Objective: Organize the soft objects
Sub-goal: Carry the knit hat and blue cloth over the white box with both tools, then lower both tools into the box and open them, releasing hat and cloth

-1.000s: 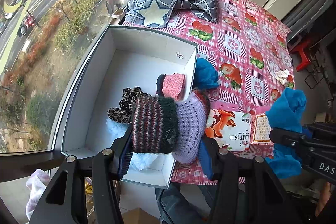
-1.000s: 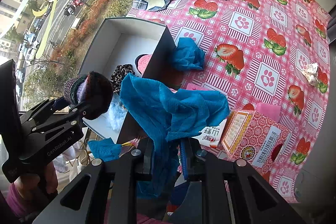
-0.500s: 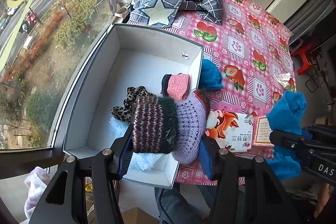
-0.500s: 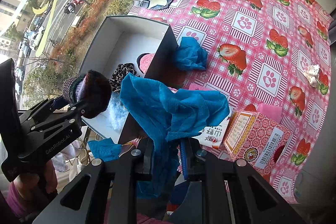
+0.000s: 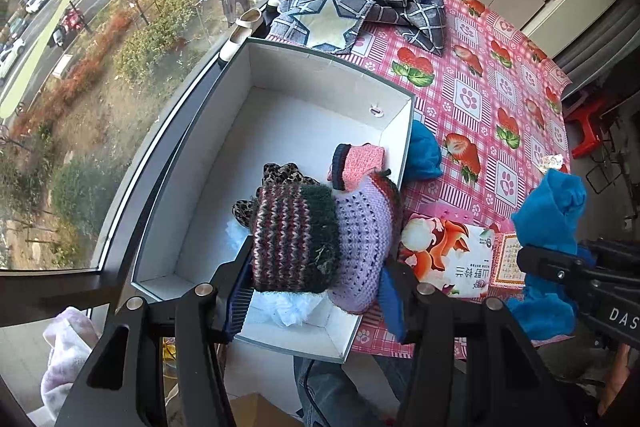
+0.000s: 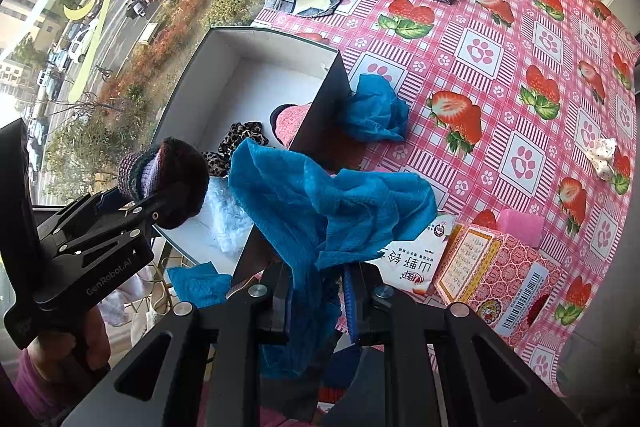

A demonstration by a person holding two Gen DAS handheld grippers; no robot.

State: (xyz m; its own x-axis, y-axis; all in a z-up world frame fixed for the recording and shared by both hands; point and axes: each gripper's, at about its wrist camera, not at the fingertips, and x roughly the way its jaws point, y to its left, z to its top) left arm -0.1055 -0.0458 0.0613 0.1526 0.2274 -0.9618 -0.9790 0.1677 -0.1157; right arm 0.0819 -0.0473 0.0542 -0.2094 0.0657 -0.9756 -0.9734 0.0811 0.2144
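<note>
One white box (image 5: 280,131) at the window edge of the strawberry tablecloth (image 5: 480,95). Three blue cloths: one clamped in my right gripper (image 6: 318,301), one (image 6: 372,107) against the box's right wall, one scrap (image 6: 196,285) near left. My left gripper (image 5: 316,279) grips one striped knit hat (image 5: 316,239) over the box's near end, hiding the leopard scrunchie (image 5: 280,175) partly. Pink sock (image 5: 360,163) inside, far right.

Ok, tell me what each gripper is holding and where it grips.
Left gripper: rolled knit bundle, clamped across its lower sides. Right gripper: blue cloth, pinched near its lower middle.
</note>
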